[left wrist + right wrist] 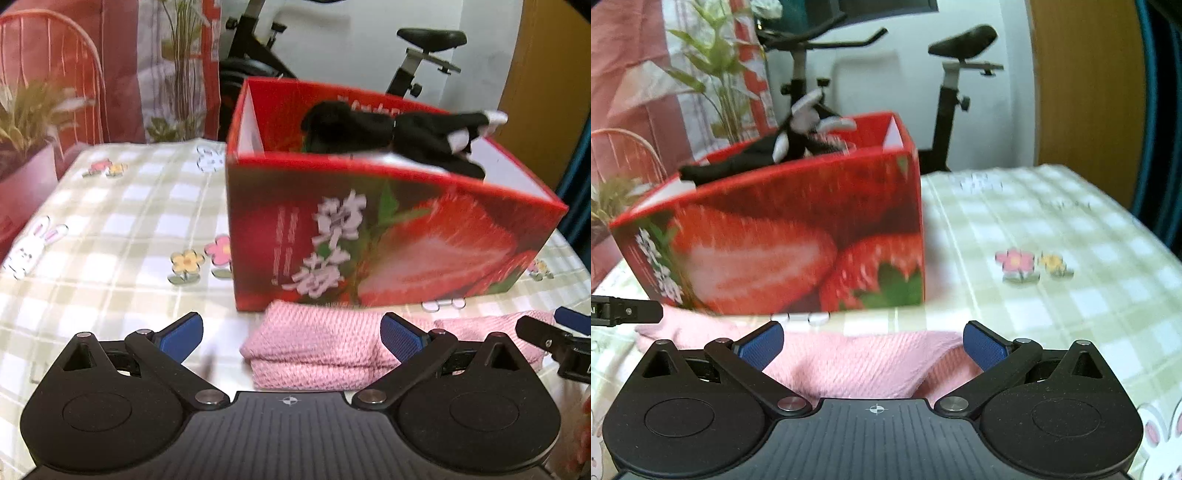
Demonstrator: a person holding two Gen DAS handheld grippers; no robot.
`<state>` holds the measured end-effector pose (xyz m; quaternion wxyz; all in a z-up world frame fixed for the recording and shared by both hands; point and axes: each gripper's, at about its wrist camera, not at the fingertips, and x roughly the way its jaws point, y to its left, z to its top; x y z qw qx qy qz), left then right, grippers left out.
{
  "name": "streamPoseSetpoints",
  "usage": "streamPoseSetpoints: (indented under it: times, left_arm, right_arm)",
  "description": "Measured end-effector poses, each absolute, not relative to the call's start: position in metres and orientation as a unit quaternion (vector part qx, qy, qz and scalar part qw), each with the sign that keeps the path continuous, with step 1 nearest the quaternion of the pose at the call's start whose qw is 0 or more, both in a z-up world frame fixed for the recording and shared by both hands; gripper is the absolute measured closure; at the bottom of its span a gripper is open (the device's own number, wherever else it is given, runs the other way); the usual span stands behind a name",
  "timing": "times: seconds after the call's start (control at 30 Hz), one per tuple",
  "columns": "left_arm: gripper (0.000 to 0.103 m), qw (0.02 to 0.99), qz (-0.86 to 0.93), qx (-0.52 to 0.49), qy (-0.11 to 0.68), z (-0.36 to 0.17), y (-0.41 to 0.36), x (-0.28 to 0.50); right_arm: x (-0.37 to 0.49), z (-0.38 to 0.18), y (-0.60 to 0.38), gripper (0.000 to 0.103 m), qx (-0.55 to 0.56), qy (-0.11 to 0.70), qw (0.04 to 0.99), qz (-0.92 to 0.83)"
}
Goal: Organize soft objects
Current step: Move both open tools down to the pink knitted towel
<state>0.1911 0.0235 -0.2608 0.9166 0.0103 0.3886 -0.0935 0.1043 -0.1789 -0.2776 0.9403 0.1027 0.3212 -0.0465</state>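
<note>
A pink knitted cloth lies folded on the table in front of a red strawberry box. A black and white plush toy lies in the box and sticks out over its rim. My left gripper is open over the cloth's left end. My right gripper is open over the cloth's right end. The box and the plush toy also show in the right wrist view. The right gripper's tip shows at the right of the left wrist view.
The table has a green checked tablecloth with rabbits and flowers. An exercise bike stands behind the table. A potted plant and a red wire chair stand at the far left.
</note>
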Motion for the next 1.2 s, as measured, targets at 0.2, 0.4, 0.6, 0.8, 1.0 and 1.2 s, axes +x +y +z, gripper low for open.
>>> streamPoseSetpoints:
  times: [0.2, 0.4, 0.6, 0.8, 1.0, 1.2]
  left_arm:
    - [0.000, 0.910, -0.089, 0.012, 0.405, -0.279, 0.019, 0.197]
    - [0.000, 0.908, -0.085, -0.003, 0.409, -0.288, 0.024, 0.200]
    - [0.000, 0.908, -0.081, 0.001, 0.411, -0.291, 0.021, 0.203]
    - [0.000, 0.909, -0.079, -0.001, 0.409, -0.294, 0.020, 0.204]
    - [0.000, 0.910, -0.071, -0.001, 0.409, -0.293, 0.017, 0.200]
    - [0.014, 0.913, -0.088, -0.005, 0.397, -0.290, 0.019, 0.188]
  right_arm:
    - [0.113, -0.294, -0.173, 0.000, 0.097, 0.341, 0.933, -0.061]
    - [0.113, -0.297, -0.172, 0.000, 0.085, 0.346, 0.933, -0.058]
    - [0.116, -0.298, -0.169, 0.000, 0.069, 0.351, 0.932, -0.062]
    - [0.116, -0.300, -0.169, 0.000, 0.066, 0.350, 0.932, -0.063]
    - [0.116, -0.299, -0.168, 0.000, 0.060, 0.351, 0.932, -0.064]
    - [0.115, -0.299, -0.169, 0.000, 0.062, 0.351, 0.932, -0.062]
